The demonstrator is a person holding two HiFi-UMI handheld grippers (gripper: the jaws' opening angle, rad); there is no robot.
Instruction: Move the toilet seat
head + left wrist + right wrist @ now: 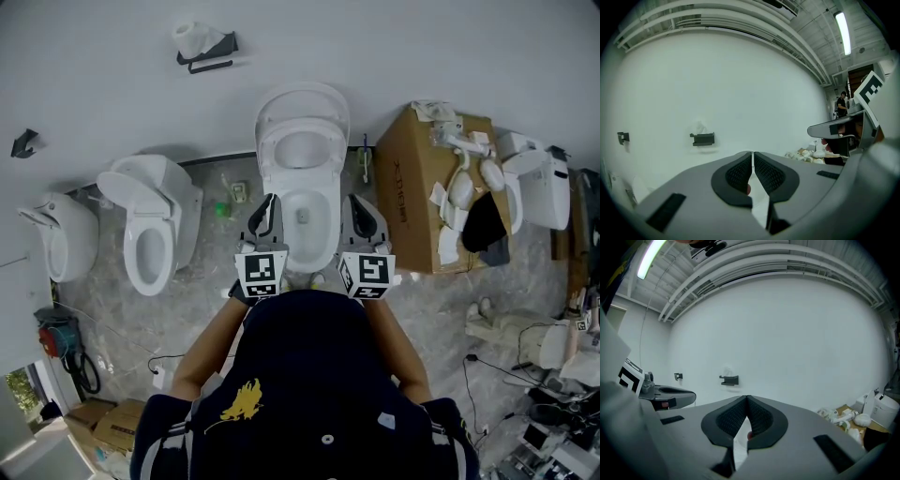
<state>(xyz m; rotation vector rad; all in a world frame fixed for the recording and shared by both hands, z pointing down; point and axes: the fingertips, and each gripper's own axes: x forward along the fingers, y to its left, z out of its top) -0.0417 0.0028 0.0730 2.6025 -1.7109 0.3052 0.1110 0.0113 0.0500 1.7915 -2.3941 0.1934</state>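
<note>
White toilet seat (270, 150) is standing raised. Your left gripper (262, 217) and right gripper (361, 214) are flanking the bowl (305, 211), fingers (736, 173) clenched empty.

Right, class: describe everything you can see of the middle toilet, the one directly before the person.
The middle toilet is white and glossy, ceramic by its look, standing on the mottled grey floor against the white wall. Its lid stands raised, apparently with the seat; the bowl lies open. A cardboard box stands close on its right. The shut left tongs and right tongs flank the bowl; contact cannot be told.
</note>
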